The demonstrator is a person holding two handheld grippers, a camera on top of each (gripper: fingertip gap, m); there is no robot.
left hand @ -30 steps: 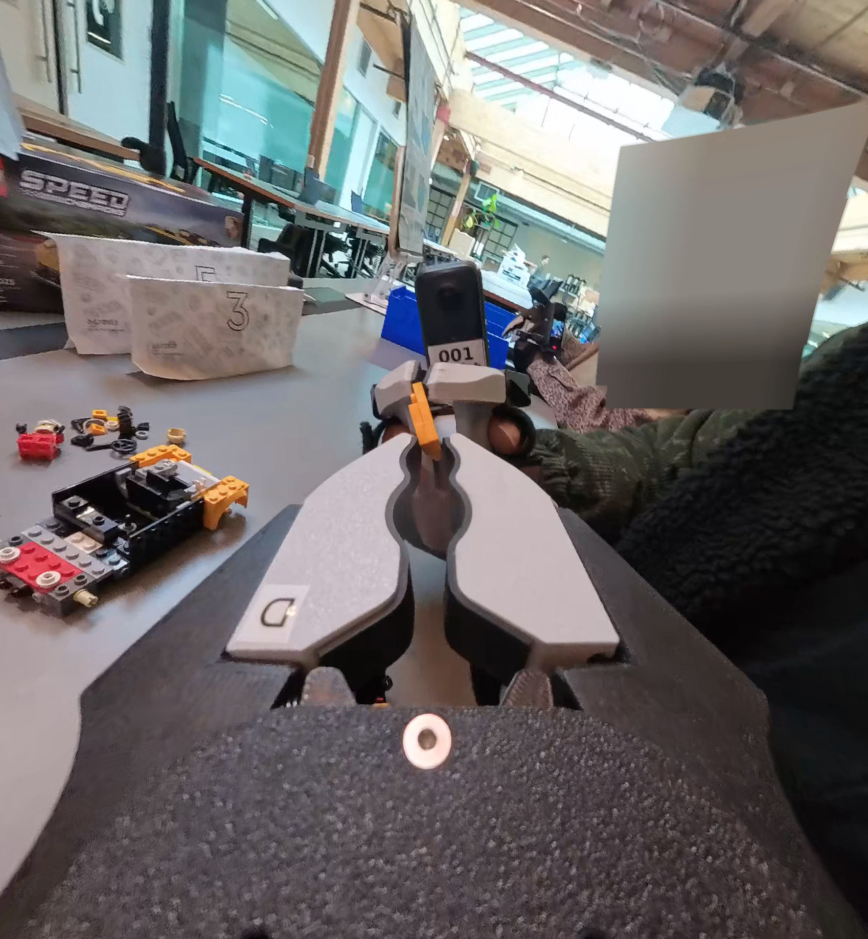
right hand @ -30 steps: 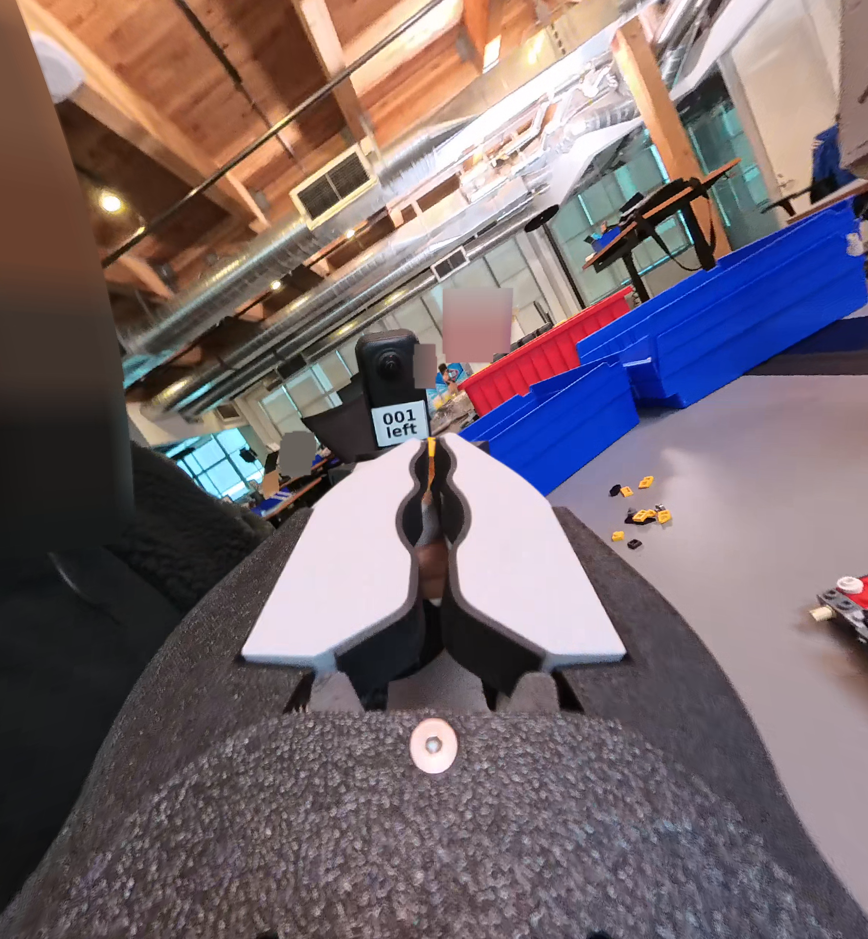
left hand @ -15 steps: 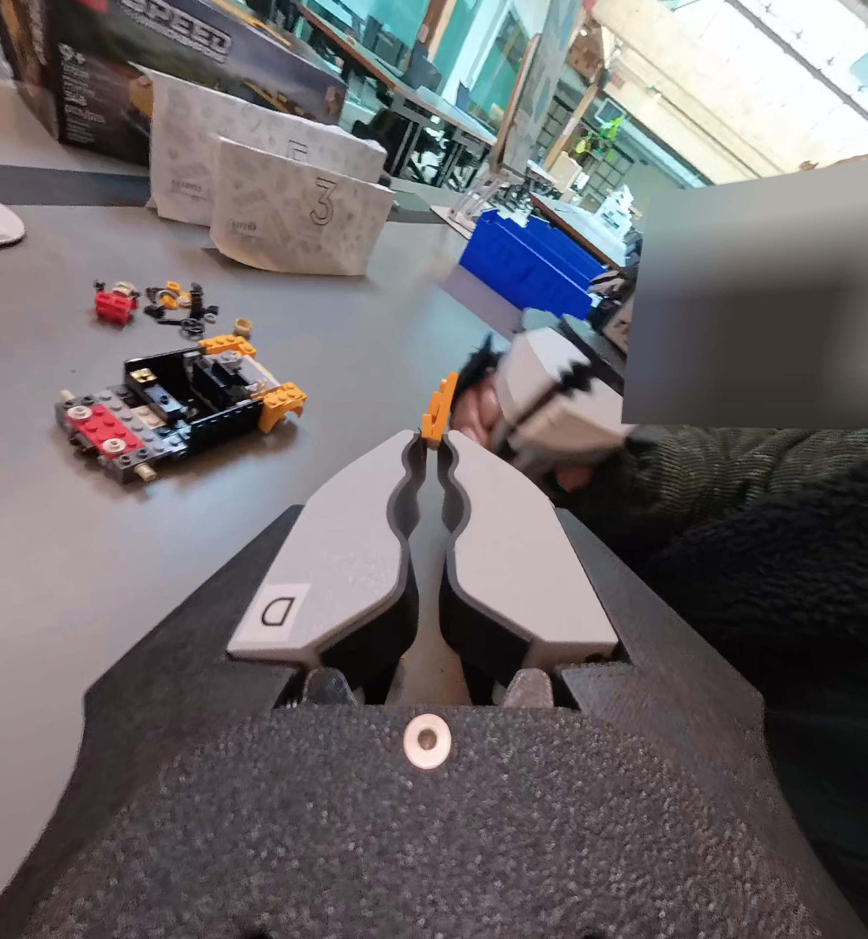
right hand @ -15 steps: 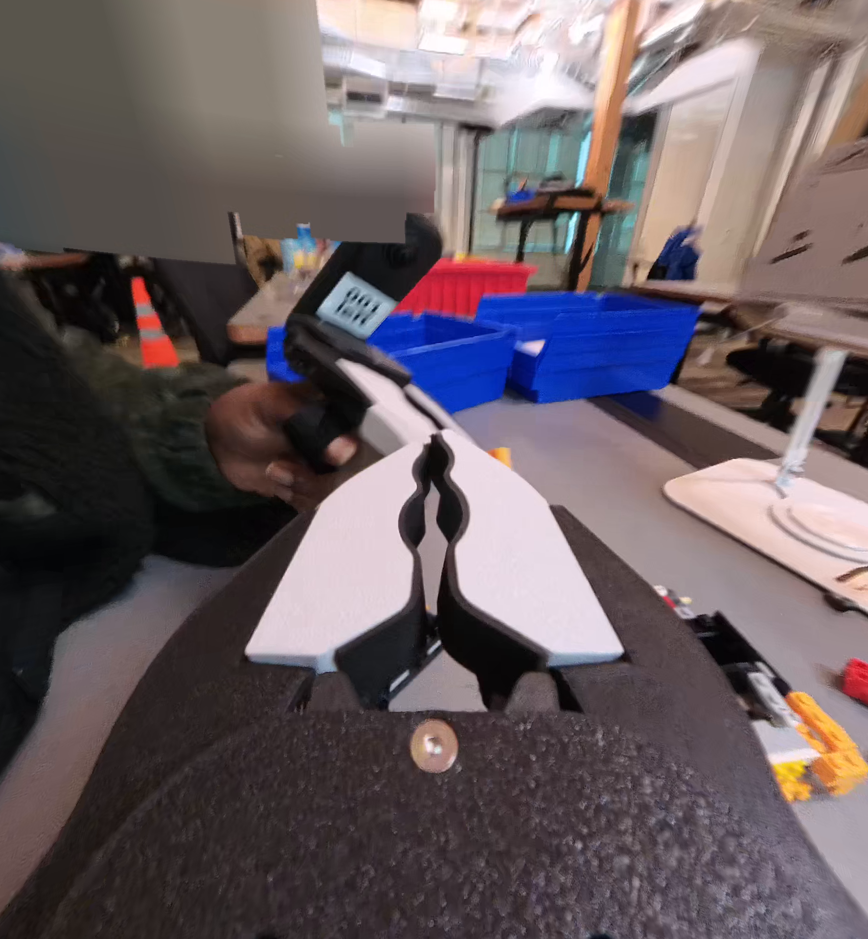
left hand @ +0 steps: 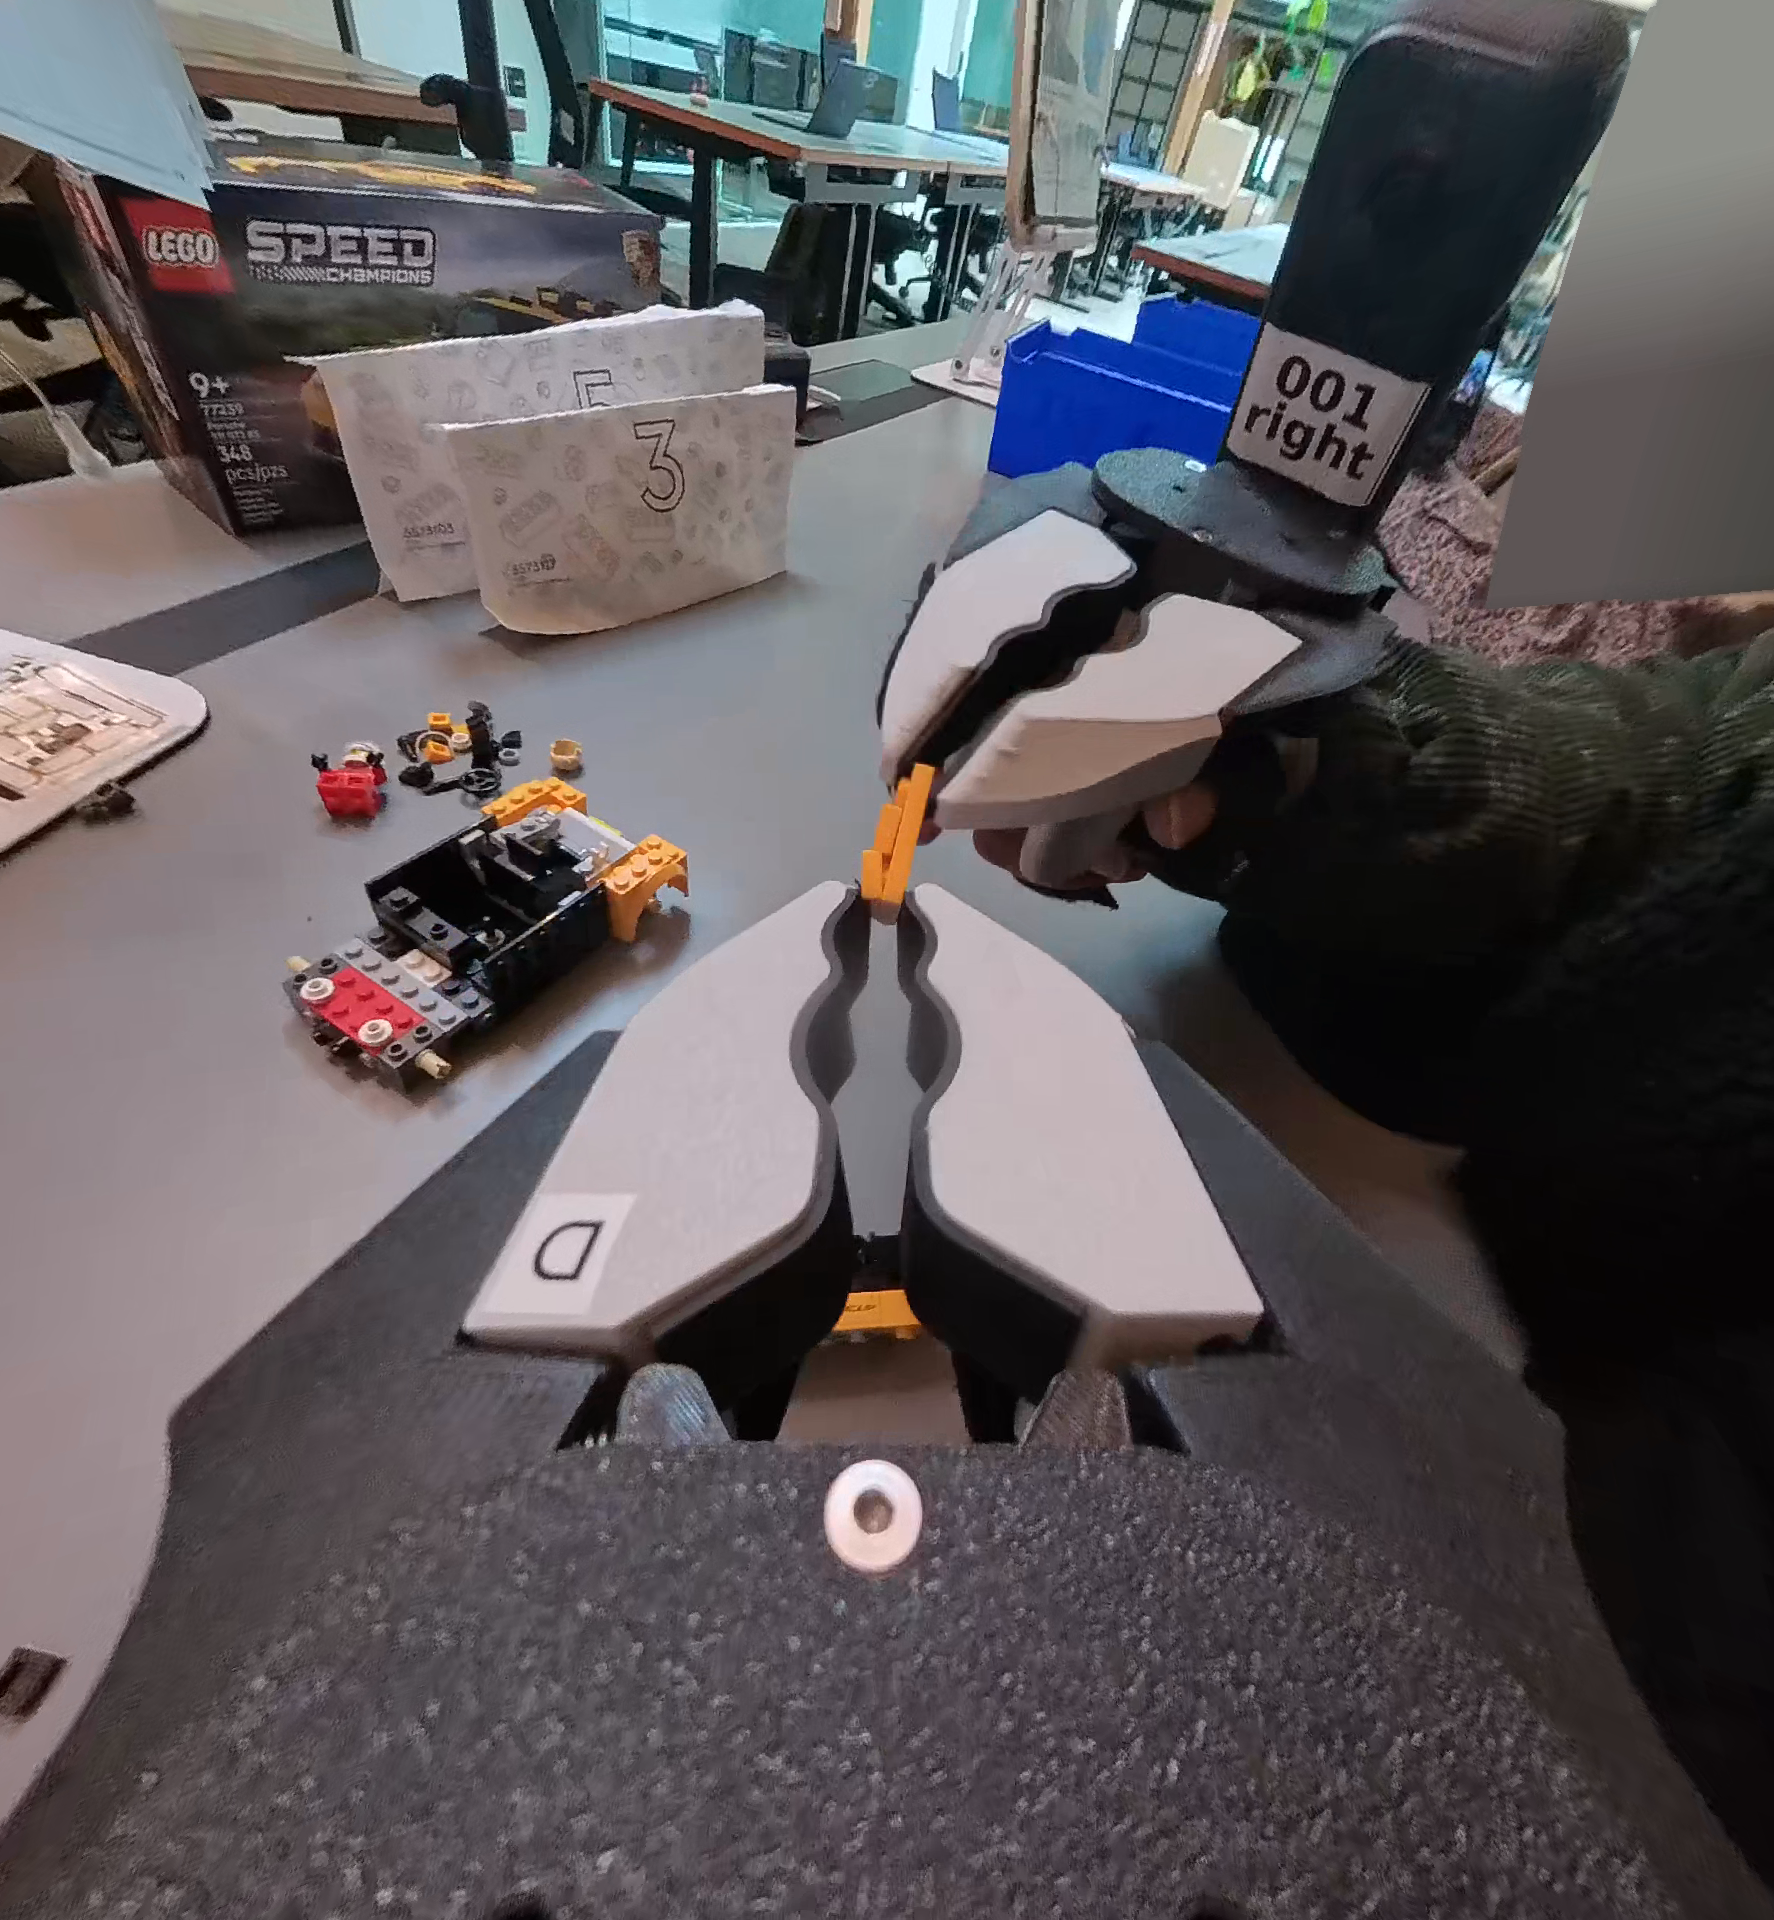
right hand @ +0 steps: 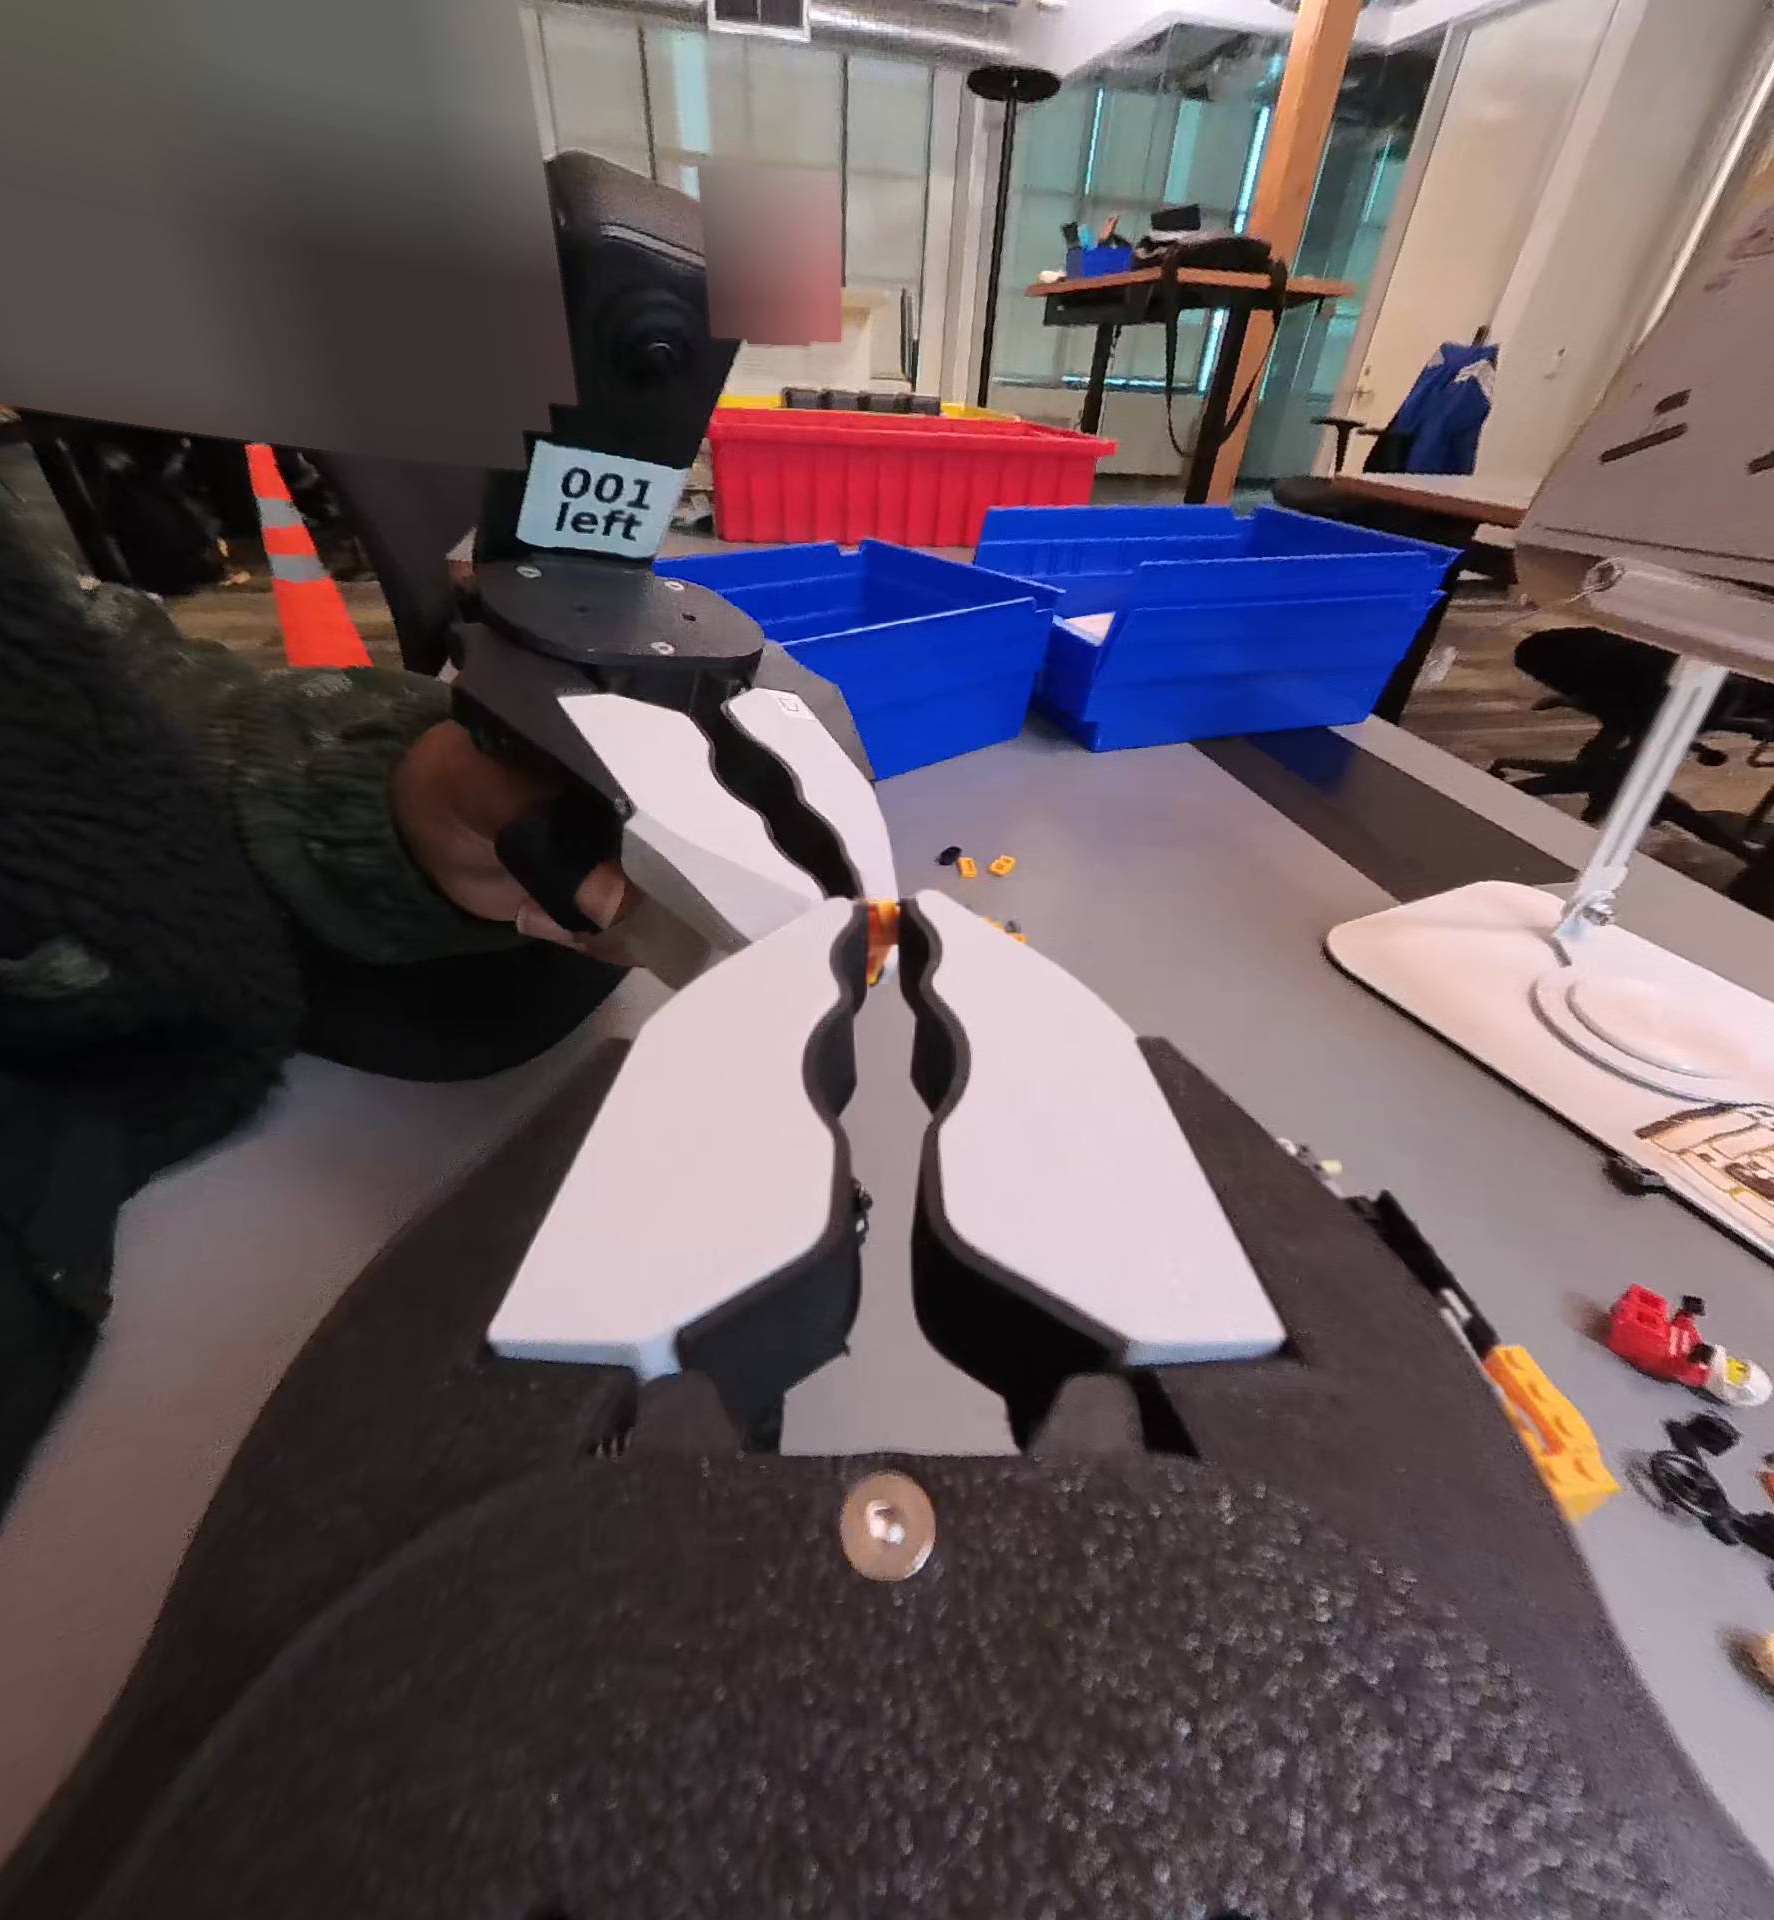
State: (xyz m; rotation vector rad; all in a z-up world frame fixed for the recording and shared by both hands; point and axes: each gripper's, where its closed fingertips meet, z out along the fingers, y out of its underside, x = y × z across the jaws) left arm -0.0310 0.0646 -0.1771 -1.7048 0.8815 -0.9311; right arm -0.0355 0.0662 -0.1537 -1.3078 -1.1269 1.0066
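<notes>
Left wrist view: The left tongs (left hand: 881,902) are clenched on the lower end of a small stack of thin orange plastic brick plates (left hand: 895,840), both fingertips pressing its flat faces. The stack's long axis runs up and away from these tongs, tilted slightly right. The right tongs (left hand: 919,774) come in from the upper right and close on the stack's upper end, so the piece is held between both tools above the grey desk (left hand: 779,675). On the desk left of the tongs lies a partly built toy car chassis of black, grey, red and orange bricks (left hand: 467,925). Beyond it sits a scatter of small loose parts with a red piece (left hand: 351,787). Near the far edge stand two white printed paper bags bearing numerals (left hand: 634,499) and a dark cardboard product box with printed branding (left hand: 343,301). A white printed label is fixed to the right tool's black camera post (left hand: 1309,426).

Right wrist view: The right tongs (right hand: 885,914) grip the orange stack (right hand: 879,923) at their tips, and the left tongs (right hand: 867,883) meet it from the upper left. Blue plastic bins (right hand: 966,644) stand at the far desk edge. A white instruction-sheet stand base (right hand: 1548,997) lies toward the right edge. The left tool also carries a label.
</notes>
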